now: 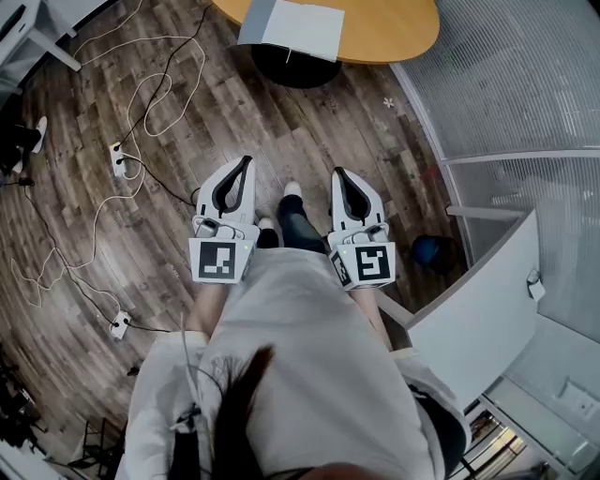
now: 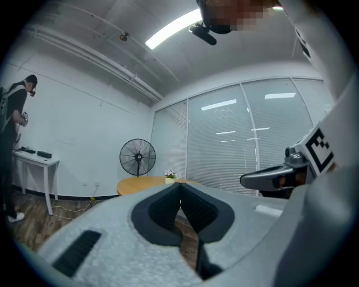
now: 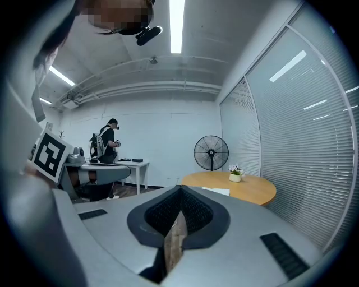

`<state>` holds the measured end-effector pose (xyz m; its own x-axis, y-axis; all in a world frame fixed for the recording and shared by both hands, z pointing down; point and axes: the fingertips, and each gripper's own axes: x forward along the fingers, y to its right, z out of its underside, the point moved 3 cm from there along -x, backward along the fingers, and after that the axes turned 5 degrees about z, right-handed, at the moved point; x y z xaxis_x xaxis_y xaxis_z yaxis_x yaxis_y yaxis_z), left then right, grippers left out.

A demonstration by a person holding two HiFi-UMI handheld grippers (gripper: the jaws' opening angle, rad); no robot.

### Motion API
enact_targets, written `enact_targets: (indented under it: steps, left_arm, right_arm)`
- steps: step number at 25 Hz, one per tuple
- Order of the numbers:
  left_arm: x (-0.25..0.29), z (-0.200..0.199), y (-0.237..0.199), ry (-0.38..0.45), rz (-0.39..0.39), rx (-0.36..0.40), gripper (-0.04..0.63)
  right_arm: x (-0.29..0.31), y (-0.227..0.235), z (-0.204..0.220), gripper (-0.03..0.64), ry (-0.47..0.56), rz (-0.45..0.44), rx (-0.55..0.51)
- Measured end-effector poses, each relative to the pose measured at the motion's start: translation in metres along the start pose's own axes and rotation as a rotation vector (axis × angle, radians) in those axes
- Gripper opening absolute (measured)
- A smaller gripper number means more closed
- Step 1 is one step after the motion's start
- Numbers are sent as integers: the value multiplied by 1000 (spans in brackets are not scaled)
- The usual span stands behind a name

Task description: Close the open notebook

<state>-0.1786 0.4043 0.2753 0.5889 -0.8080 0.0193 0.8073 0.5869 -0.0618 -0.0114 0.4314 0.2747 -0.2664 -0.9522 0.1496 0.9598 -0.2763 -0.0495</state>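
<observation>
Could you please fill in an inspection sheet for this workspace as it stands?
Surface: round wooden table, well ahead of both grippers.
Job's things: notebook lying open at the table's near edge, untouched.
Clutter: small potted plant on the table.
Grippers: left gripper and right gripper shut, empty.
Cables: white cables and power strips across the wooden floor.
Surroundings: standing fan, blinded glass wall, another person at a white desk.
</observation>
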Motion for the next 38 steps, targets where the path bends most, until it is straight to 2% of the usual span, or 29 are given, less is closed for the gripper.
enact_targets:
  steps: [10,21,29,38]
  left_arm:
    - [45,3,-17,-23,-35,-16,17]
    - [138,1,-26,-19,-98,14,18]
    - [188,1,-21,-11,-140,47,18]
    - [212,-4,-30,-36,-174,61,17]
  right_arm:
    - [48,27,1,3,-35,-39,10]
    - [118,104,-6,3,-10,-111,21]
    - [140,164,4,3,-14,-113,26]
    - [155,192,5,2,-28,-102,46]
